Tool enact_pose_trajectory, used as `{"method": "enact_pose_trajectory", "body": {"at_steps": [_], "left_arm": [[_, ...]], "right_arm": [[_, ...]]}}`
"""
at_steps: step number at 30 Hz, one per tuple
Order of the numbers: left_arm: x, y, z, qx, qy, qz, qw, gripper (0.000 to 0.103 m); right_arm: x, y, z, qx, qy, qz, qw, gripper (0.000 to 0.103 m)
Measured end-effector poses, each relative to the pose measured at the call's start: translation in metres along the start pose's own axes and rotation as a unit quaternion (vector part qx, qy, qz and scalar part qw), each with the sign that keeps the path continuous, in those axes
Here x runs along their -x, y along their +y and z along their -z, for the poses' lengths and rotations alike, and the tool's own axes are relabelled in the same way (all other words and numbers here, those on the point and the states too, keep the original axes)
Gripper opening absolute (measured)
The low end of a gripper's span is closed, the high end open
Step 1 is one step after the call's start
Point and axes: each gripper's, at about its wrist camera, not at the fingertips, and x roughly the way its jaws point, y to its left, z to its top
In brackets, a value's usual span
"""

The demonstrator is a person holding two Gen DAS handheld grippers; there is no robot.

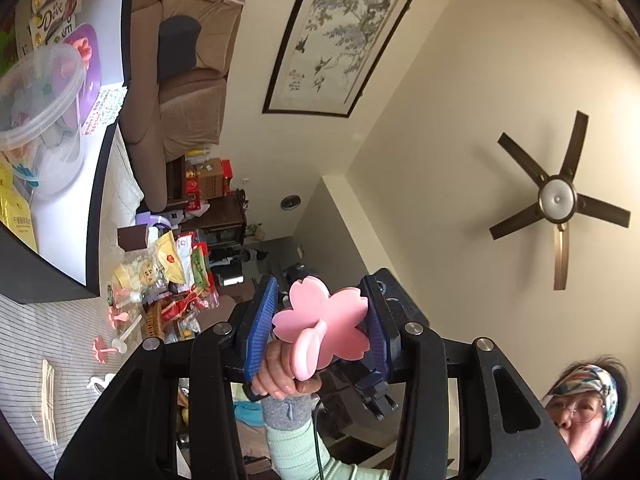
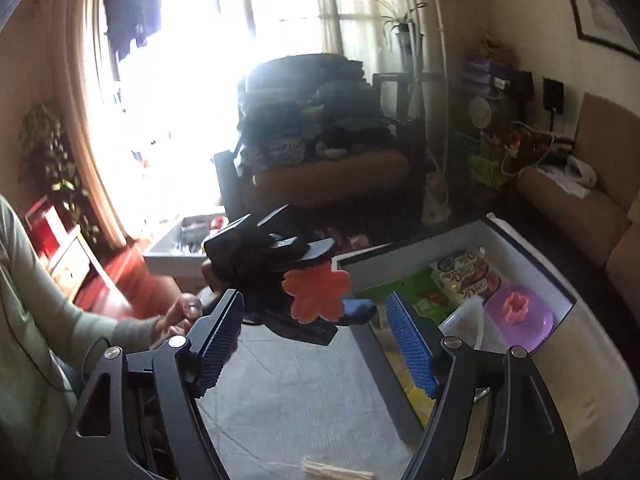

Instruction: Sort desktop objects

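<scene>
Left gripper (image 1: 322,322): jaws part closed, pads pressing both sides of a pink flower (image 1: 320,320); gripper tilted up toward the ceiling.
Right gripper (image 2: 316,344): jaws wide, nothing between the pads.
Flower place: in the right view the flower (image 2: 316,296) hangs at 12 o'clock, just past the right fingertips, over the grey cloth (image 2: 288,392).
Flower axis: its face is turned toward the left camera, its stub pointing back along the fingers; edge-on grip across the petals.
Target, by my reading: clear tub (image 1: 40,96) or purple lid (image 2: 520,320) in the white tray (image 2: 412,252), at 2 o'clock from the right jaws.
Nearer hand: left already has it; right is free.
Left view only: more flowers (image 1: 105,348) on the cloth at 8 o'clock.
Right view only: the tray's snack packs (image 2: 468,276).
</scene>
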Motion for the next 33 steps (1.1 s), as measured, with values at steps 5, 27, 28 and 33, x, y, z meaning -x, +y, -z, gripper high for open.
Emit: {"method": "enact_pose_trajectory", "body": {"at_steps": [5, 27, 28, 33], "left_arm": [[-0.026, -0.003, 0.009, -0.006, 0.063, -0.002, 0.9980, 0.039], [0.024, -0.024, 0.014, -0.074, -0.081, -0.191, 0.9755, 0.086], [0.026, -0.030, 0.016, -0.094, -0.097, -0.224, 0.9653, 0.086], [0.018, -0.053, 0.026, -0.178, -0.118, -0.380, 0.9000, 0.086]], "right_arm": [[-0.027, 0.002, 0.003, 0.050, 0.087, 0.008, 0.995, 0.076], [-0.022, -0.077, -0.010, -0.047, 0.099, 0.117, 0.987, 0.045], [-0.028, -0.094, -0.013, -0.062, 0.096, 0.149, 0.982, 0.045], [-0.084, -0.175, -0.021, -0.123, 0.108, 0.230, 0.959, 0.045]]}}
